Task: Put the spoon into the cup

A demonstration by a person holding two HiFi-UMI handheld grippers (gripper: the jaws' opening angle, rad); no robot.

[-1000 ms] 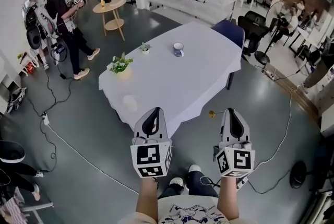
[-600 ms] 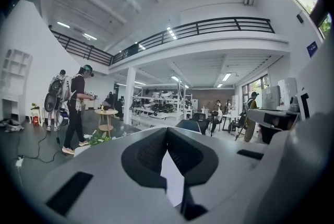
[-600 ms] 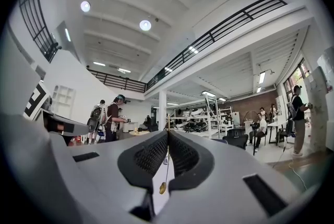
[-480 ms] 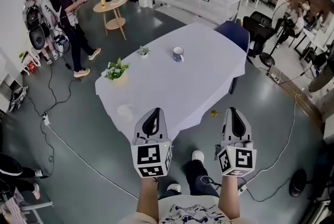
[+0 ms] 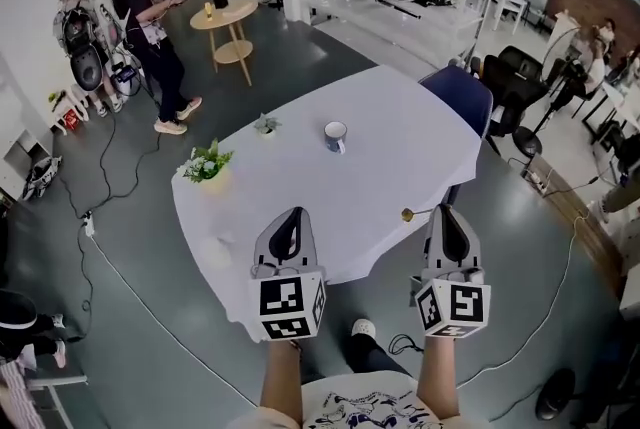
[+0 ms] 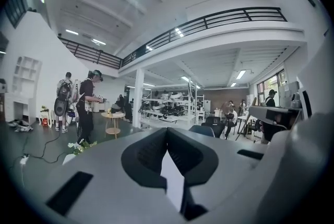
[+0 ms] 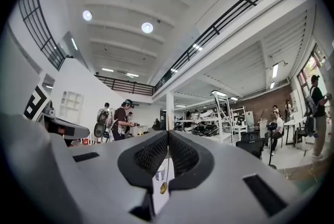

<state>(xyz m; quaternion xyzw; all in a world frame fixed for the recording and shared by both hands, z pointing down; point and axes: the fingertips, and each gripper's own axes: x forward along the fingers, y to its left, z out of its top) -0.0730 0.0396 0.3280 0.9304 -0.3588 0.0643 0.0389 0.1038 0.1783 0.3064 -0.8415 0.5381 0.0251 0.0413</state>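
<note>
A white cup with a blue pattern (image 5: 336, 135) stands on the table with the white cloth (image 5: 390, 157), towards its far side. My right gripper (image 5: 447, 210) hangs over the table's near right edge, shut on a thin spoon (image 5: 412, 213) whose gold bowl sticks out to the left. In the right gripper view the spoon (image 7: 163, 188) hangs between the closed jaws of the right gripper (image 7: 168, 134), and the cup (image 7: 160, 173) shows far beyond them. My left gripper (image 5: 293, 213) is over the near edge, shut and empty; in its own view the left gripper (image 6: 167, 131) has its jaws together.
A potted plant (image 5: 205, 163) and a smaller one (image 5: 265, 125) stand on the table's left side. A blue chair (image 5: 462, 89) is at the far right corner. A person (image 5: 150, 12), a round wooden table (image 5: 228, 15), shelving and floor cables lie beyond.
Both grippers and the view have advanced towards the table; they were over the floor and now reach over its near edge. The spoon stays in the right gripper.
</note>
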